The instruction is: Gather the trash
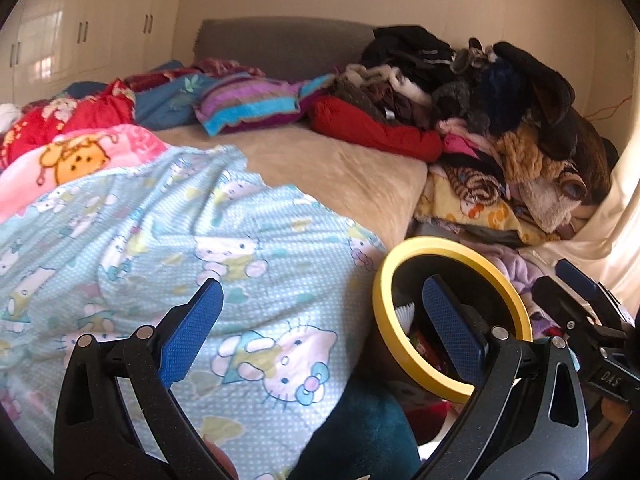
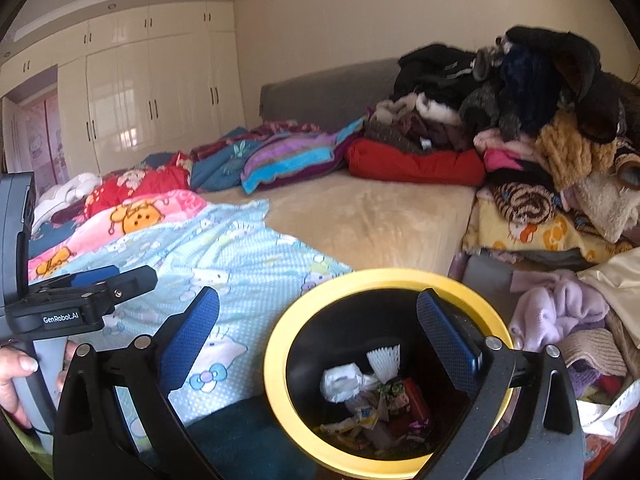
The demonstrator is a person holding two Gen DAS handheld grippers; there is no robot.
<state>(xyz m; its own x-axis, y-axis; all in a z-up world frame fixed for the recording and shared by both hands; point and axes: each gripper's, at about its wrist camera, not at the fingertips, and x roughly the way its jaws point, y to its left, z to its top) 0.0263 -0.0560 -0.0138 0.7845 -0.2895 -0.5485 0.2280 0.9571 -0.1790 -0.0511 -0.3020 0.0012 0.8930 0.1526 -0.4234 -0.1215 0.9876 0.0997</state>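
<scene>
A black bin with a yellow rim (image 2: 280, 344) stands beside the bed, also in the left wrist view (image 1: 384, 312). It holds crumpled white paper (image 2: 342, 380), a white pleated cup liner (image 2: 384, 358) and coloured wrappers (image 2: 384, 408). My right gripper (image 2: 320, 328) is open and empty above the bin's left rim. My left gripper (image 1: 324, 320) is open and empty over the light blue Hello Kitty blanket (image 1: 168, 248), left of the bin. The left gripper also shows at the left edge of the right wrist view (image 2: 80, 292).
The bed has a beige sheet (image 2: 360, 216), bright blankets at the left (image 2: 132, 208) and pillows at the head (image 2: 412, 160). A tall heap of clothes (image 2: 540, 120) fills the right side. White wardrobes (image 2: 140, 92) line the far wall.
</scene>
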